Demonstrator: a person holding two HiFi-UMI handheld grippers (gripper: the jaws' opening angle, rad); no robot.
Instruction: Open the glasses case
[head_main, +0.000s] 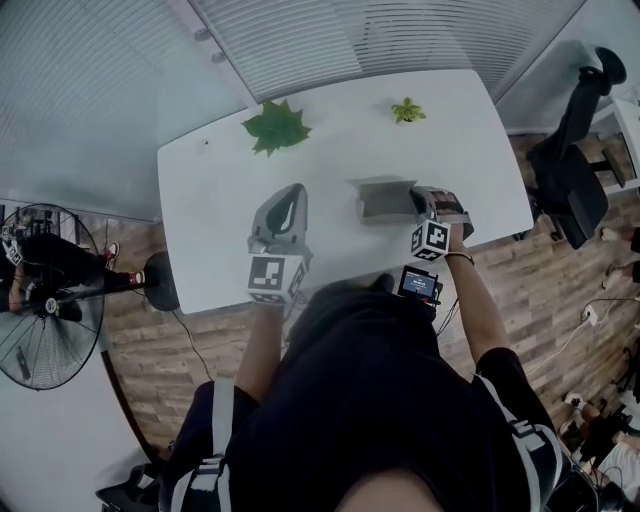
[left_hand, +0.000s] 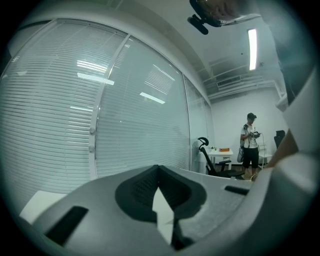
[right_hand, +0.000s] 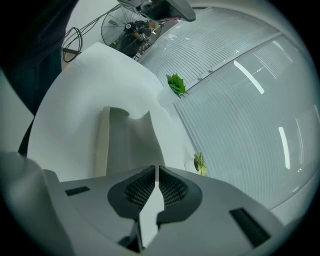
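The grey glasses case (head_main: 383, 198) lies on the white table (head_main: 215, 200), right of its middle. In the right gripper view the case (right_hand: 127, 142) stretches away from the jaws, with a rounded notch in its far edge. My right gripper (head_main: 421, 201) sits at the case's right end. Its jaws (right_hand: 157, 169) are shut to a thin slit right at the case's near edge; whether they pinch that edge I cannot tell. My left gripper (head_main: 291, 192) hovers over the table left of the case, apart from it. It is shut (left_hand: 158, 168), holds nothing, and points at the window blinds.
A big green leaf (head_main: 277, 126) and a small green plant (head_main: 407, 110) lie near the table's far edge. A floor fan (head_main: 40, 290) stands to the left and an office chair (head_main: 575, 170) to the right. A person (left_hand: 250, 145) stands far across the room.
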